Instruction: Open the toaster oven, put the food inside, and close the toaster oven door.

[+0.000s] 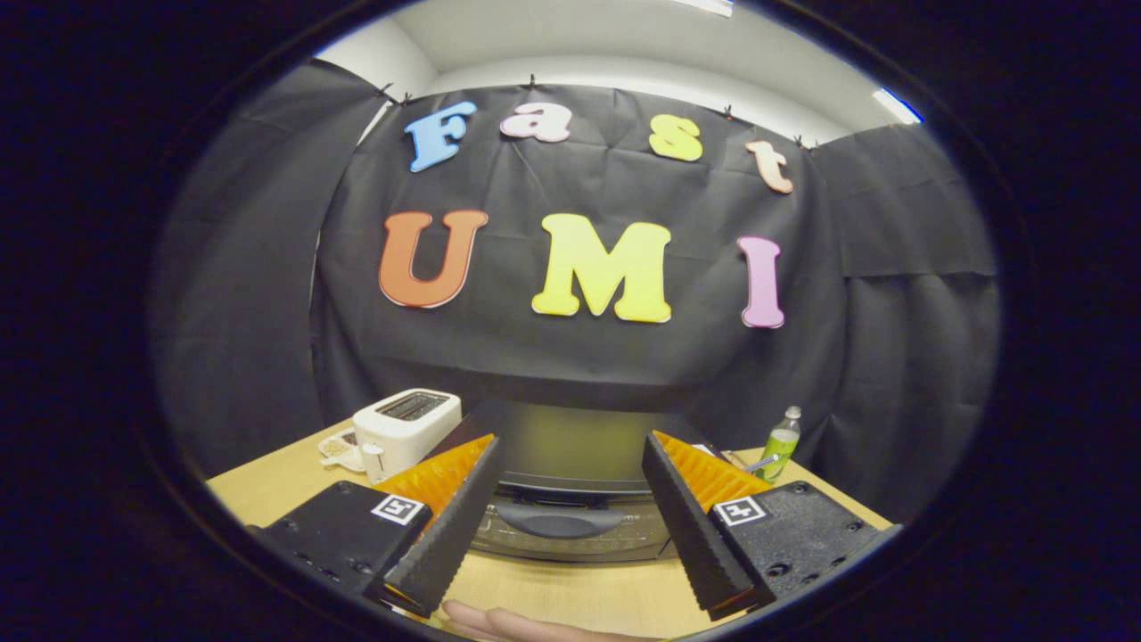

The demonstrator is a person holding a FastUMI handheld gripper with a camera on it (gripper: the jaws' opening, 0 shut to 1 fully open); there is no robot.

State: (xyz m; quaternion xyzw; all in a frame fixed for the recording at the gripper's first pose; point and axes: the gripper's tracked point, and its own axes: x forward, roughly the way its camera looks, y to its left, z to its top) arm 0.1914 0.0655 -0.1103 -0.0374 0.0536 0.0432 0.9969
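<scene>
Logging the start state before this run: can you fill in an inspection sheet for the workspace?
Surface: light wooden table, bare patch under the fingers.
Job's things: toaster oven just ahead of the fingers, dark, door closed, handle facing the gripper; food not identifiable.
Clutter: white pop-up toaster left of the oven, a small dish beside it; green bottle right of the oven.
Grippers: gripper open, nothing between the fingers, short of the handle.
Cables: nothing seen.
Surroundings: black cloth wall behind the table; part of a hand below the fingers.
</scene>
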